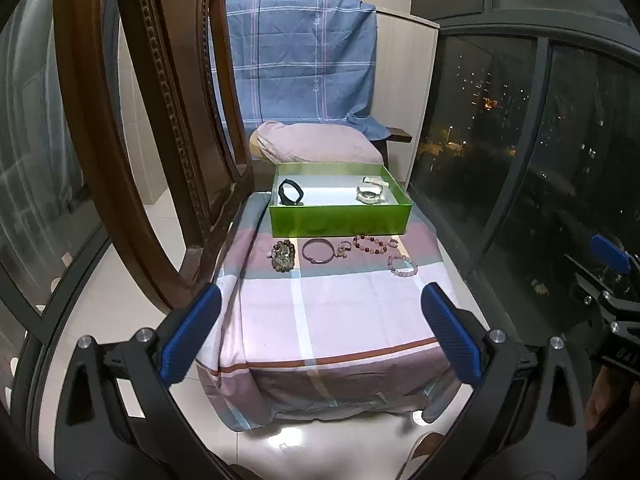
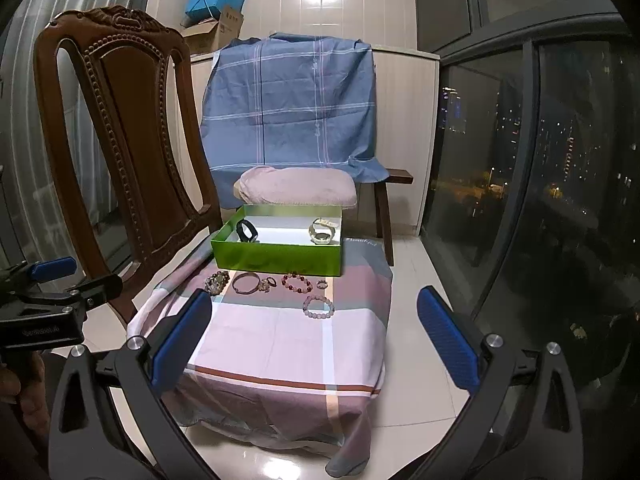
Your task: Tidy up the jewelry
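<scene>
— Where does it stand?

— Barely started, I'd say. The cloth-covered bench (image 2: pixel 280 340) carries the green box (image 2: pixel 276 258) at its far end, with a black band (image 2: pixel 247 231) and a pale bangle (image 2: pixel 323 232) inside. The rest lies in a row just in front of the box: dark bead cluster (image 2: pixel 216 282), thin bangle (image 2: pixel 245 283), red-bead bracelet (image 2: pixel 297 282), pink bracelet (image 2: pixel 318 306).

— And the grippers?

— Left gripper (image 1: pixel 320 332) and right gripper (image 2: pixel 314 334) both hang short of the box, jaws wide, empty. Next probably calls for reaching in and closing on one bracelet.
</scene>
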A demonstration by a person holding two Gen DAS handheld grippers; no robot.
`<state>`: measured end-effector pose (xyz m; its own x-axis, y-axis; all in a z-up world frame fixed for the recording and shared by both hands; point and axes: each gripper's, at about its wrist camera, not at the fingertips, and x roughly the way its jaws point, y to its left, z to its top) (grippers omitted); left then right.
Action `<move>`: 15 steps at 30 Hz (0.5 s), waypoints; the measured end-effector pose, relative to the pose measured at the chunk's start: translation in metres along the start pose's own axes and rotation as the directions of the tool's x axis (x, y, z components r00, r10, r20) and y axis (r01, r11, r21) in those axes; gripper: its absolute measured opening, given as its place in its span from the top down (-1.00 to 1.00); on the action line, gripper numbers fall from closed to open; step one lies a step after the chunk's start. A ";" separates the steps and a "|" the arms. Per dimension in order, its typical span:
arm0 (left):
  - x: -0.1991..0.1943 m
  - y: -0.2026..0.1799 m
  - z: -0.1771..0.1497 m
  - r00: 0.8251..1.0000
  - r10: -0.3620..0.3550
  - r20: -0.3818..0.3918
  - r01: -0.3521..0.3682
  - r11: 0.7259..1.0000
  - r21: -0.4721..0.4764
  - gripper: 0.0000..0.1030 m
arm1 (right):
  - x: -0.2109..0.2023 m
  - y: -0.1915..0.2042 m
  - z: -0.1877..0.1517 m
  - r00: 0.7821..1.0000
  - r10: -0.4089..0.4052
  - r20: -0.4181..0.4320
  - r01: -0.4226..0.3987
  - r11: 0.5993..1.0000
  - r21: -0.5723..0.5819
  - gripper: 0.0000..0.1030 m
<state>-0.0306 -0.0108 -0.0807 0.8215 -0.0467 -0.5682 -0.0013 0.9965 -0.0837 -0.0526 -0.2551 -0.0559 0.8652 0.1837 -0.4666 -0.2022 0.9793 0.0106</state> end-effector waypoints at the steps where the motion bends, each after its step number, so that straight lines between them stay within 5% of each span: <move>1: 0.002 0.000 -0.001 1.000 0.000 -0.006 0.000 1.000 -0.001 -0.92 | 0.002 0.000 -0.001 1.000 0.000 -0.006 0.000 1.000 0.004 -0.94; 15: 0.068 0.030 -0.005 0.997 0.002 -0.082 -0.009 0.996 -0.089 -0.92 | 0.049 -0.006 -0.023 0.995 0.035 -0.094 -0.031 0.999 0.039 -0.94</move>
<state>0.0221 0.0159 -0.1263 0.7722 -0.0507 -0.6333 -0.0593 0.9867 -0.1512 -0.0194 -0.2541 -0.0995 0.8105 0.2089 -0.5472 -0.2112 0.9756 0.0596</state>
